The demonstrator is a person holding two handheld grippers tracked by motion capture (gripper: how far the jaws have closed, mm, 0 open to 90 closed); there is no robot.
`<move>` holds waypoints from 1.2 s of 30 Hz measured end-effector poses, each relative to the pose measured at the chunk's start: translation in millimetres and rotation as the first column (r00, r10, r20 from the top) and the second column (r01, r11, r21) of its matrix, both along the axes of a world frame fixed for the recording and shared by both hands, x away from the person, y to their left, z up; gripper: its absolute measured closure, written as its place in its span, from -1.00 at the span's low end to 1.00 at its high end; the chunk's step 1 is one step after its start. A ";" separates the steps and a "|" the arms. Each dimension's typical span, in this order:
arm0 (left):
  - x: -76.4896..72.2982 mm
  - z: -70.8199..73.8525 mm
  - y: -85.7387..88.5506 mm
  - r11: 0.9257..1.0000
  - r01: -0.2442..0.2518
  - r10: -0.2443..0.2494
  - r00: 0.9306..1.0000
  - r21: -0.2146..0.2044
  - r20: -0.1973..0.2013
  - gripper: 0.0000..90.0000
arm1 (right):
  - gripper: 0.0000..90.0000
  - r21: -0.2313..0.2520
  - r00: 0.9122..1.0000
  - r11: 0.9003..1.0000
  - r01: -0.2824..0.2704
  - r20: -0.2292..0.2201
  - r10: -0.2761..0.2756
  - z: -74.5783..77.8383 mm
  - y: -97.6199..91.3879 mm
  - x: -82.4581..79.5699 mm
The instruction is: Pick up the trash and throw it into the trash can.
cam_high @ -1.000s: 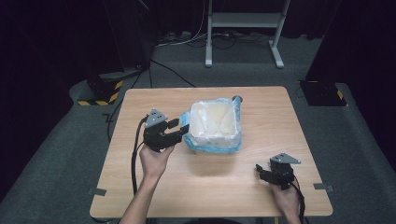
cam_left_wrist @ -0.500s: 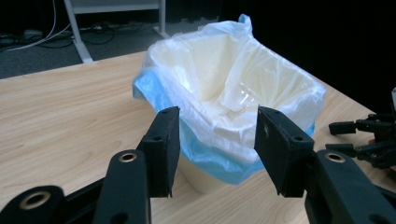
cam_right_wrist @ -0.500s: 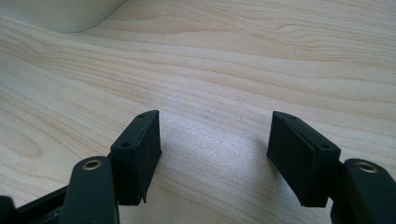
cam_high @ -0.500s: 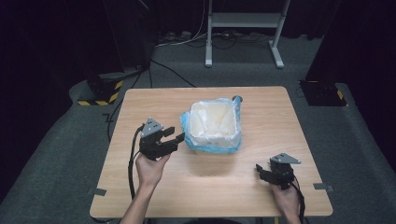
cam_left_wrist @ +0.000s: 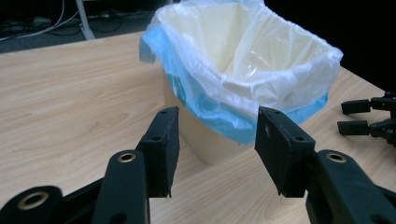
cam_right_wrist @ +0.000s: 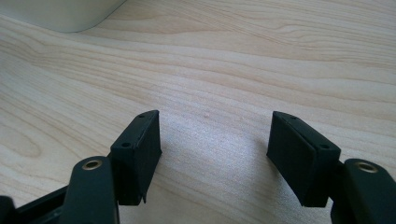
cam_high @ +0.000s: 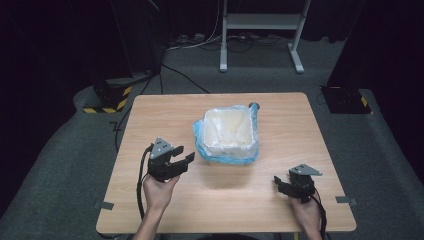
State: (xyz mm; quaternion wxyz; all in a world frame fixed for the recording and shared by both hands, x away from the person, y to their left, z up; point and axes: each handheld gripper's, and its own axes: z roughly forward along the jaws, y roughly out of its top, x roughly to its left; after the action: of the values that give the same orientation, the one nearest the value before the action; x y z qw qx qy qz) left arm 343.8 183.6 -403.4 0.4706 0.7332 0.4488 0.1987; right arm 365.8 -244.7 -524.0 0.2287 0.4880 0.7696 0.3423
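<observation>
The cream plastic bin (cam_high: pixel 230 135) lined with a blue-white bag stands mid-table (cam_high: pixel 300 120); the left gripper (cam_high: pixel 183 158), jaws spread, is near it, the right gripper (cam_high: pixel 280 184), also spread, farther.

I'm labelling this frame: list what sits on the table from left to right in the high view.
left gripper → cream bin lined with a plastic bag → right gripper

Lab/studio: black drapes (cam_high: pixel 60 45), floor cables (cam_high: pixel 200 42), equipment stand (cam_high: pixel 260 30).
</observation>
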 end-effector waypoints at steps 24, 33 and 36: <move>-6.0 -61.7 12.7 0.995 -0.075 0.082 0.990 0.061 -0.115 0.07 | -0.24 0.001 1.000 1.000 0.001 -0.001 -0.001 0.1 0.1 -0.1; -4.5 -82.5 13.4 0.992 -0.100 0.110 0.985 0.077 -0.131 0.06 | -0.24 0.002 1.000 1.000 0.002 -0.001 -0.002 0.1 0.2 -0.1; -3.3 -89.3 13.3 0.991 -0.107 0.118 0.983 0.085 -0.141 0.06 | -0.24 0.001 1.000 1.000 0.001 -0.001 -0.001 0.1 0.1 0.0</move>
State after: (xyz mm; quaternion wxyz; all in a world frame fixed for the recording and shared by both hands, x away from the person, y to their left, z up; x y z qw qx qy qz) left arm 340.4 196.9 -492.7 0.3961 0.7367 0.5147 0.1881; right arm 365.8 -244.6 -523.9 0.2283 0.4887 0.7694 0.3422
